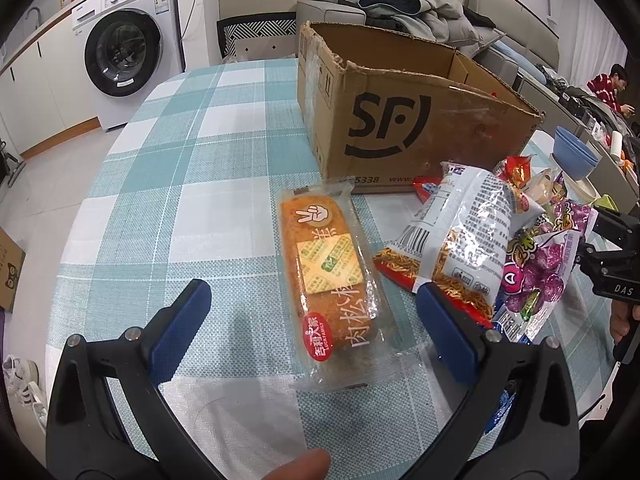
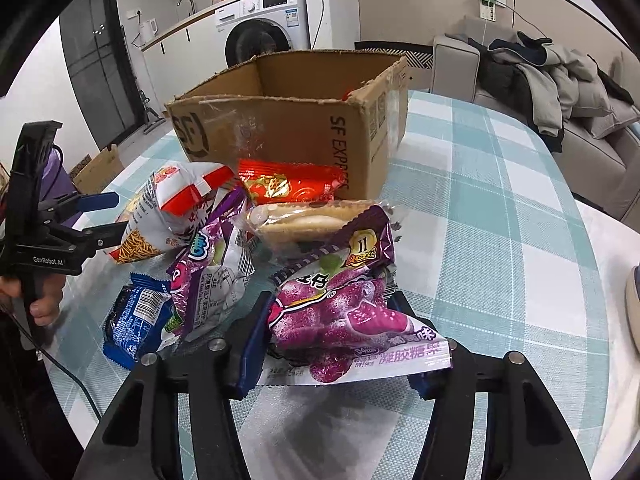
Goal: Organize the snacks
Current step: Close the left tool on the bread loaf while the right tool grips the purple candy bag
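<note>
My right tongs (image 2: 328,320) pinch the purple gummy bag (image 2: 340,312); left tongs (image 1: 312,320) gape around the bread pack (image 1: 326,276). Most snacks crowd the bench (image 1: 180,184); the box (image 2: 296,128) seems nearly empty.

You're in a home: washing machine (image 1: 128,46) by a counter, a clothes-piled sofa (image 2: 552,92), and a checked-cloth dining table (image 1: 192,168).

Right tool (image 2: 332,344) clamps purple gummy bag (image 2: 340,312).
</note>
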